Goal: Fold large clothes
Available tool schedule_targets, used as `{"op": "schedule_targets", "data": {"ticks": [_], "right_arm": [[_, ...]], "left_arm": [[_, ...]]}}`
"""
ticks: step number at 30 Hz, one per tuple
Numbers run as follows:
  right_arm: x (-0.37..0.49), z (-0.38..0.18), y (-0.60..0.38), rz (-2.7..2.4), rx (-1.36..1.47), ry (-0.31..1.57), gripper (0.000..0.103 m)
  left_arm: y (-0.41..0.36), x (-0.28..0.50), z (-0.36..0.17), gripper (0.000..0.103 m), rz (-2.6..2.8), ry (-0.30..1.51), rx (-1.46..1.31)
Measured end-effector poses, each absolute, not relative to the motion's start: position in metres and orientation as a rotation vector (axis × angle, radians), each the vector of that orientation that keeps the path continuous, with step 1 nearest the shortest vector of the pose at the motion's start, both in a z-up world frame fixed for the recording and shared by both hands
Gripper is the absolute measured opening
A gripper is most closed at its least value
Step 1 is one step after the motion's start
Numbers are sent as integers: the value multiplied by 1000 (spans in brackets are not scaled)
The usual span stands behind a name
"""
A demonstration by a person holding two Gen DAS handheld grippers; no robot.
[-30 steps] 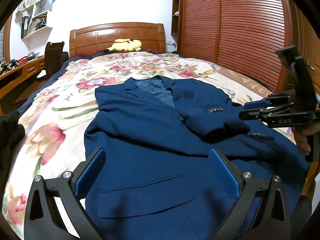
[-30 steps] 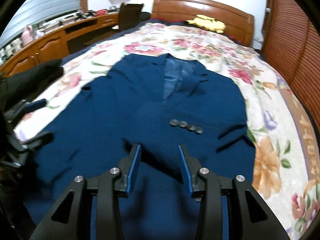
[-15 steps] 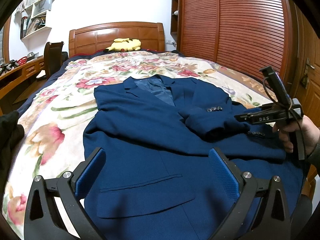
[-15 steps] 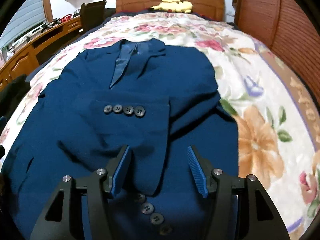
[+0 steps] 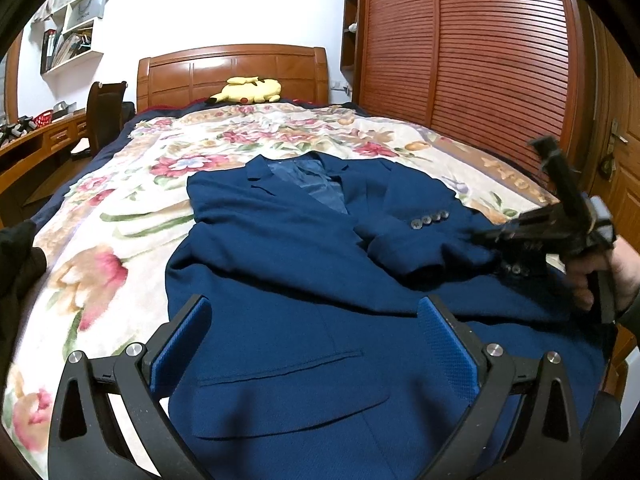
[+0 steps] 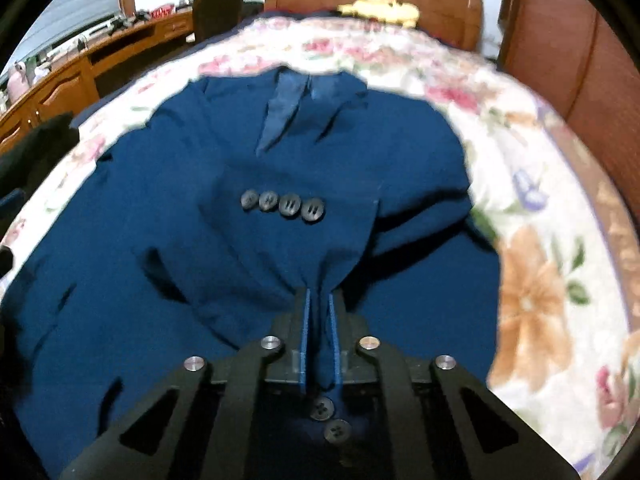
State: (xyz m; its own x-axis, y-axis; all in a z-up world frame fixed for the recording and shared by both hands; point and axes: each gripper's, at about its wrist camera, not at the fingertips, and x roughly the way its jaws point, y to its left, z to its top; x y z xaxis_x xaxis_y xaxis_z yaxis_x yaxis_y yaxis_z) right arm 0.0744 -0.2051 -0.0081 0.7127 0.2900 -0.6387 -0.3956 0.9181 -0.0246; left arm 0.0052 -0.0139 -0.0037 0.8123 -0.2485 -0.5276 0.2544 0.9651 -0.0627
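A navy blue suit jacket (image 5: 280, 280) lies front up on the floral bedspread (image 5: 120, 200), collar toward the headboard. One sleeve (image 5: 420, 236) is folded across its chest, with the cuff buttons (image 6: 282, 205) showing. My right gripper (image 6: 318, 296) is low over the jacket's right side, its jaws closing tight, with a ridge of the sleeve (image 6: 300, 240) pinched between the pads. The left wrist view shows the same right gripper (image 5: 492, 240) held by a hand. My left gripper (image 5: 314, 308) hovers open above the jacket's lower front near the pocket, with nothing between its fingers.
A yellow plush toy (image 5: 246, 90) rests against the wooden headboard (image 5: 232, 68). A slatted wooden wardrobe (image 5: 460, 60) runs along the bed's right side. A desk (image 5: 24, 152) and a chair (image 5: 106, 112) stand to the left. Dark cloth (image 5: 16, 260) lies at the left edge.
My right gripper has dropped toward the folded sleeve, opened wider on the way, then closed on the sleeve's fabric. The left gripper has stayed where it was, still open.
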Motion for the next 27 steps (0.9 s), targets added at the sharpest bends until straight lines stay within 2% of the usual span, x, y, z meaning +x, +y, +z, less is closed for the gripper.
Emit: {"op": "schedule_targets", "data": {"ticks": [11, 27], "right_arm": [[19, 33, -155, 400, -246, 489, 6], [49, 47, -146, 284, -216, 479, 5]], "left_arm": [[14, -17, 2, 103, -225, 537, 23], [52, -36, 4, 103, -183, 526, -2]]}}
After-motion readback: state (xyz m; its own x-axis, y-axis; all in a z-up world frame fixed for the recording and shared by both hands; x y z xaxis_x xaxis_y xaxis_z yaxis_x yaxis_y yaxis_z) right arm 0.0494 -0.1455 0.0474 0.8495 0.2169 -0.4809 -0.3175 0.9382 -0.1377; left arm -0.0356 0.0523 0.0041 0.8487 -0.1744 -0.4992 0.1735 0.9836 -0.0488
